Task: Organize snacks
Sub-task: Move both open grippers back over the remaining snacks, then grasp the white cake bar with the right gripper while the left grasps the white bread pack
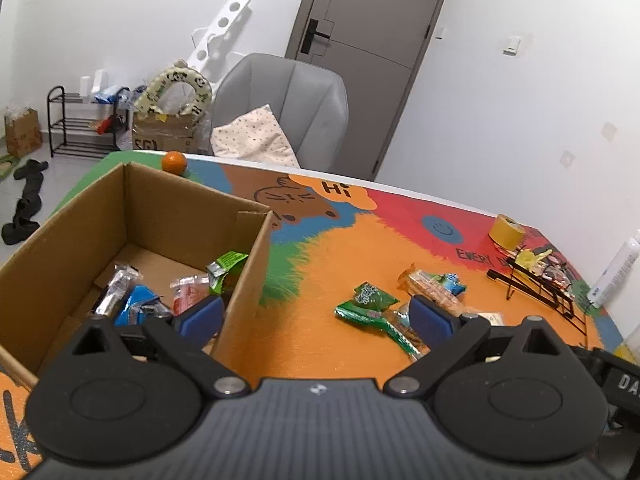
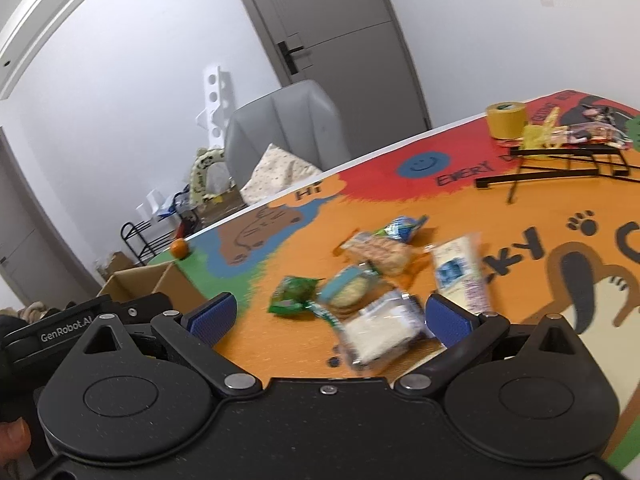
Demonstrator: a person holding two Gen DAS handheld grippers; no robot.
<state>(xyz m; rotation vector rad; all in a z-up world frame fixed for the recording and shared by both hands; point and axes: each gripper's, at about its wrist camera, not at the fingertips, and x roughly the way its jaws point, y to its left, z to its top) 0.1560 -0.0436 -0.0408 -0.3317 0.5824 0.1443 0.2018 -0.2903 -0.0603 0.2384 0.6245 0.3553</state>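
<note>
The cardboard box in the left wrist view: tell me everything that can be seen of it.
The cardboard box is plain brown corrugated card, open at the top, with no upright flaps except a short torn tab at its right corner. It stands upright on the colourful table mat, near the table's left edge, and an orange sits just behind its far wall. Inside lie several snack packets: a green one leaning in the right corner, a red-and-clear one, a blue one and a silvery one. The near wall is hidden by the left gripper.
</note>
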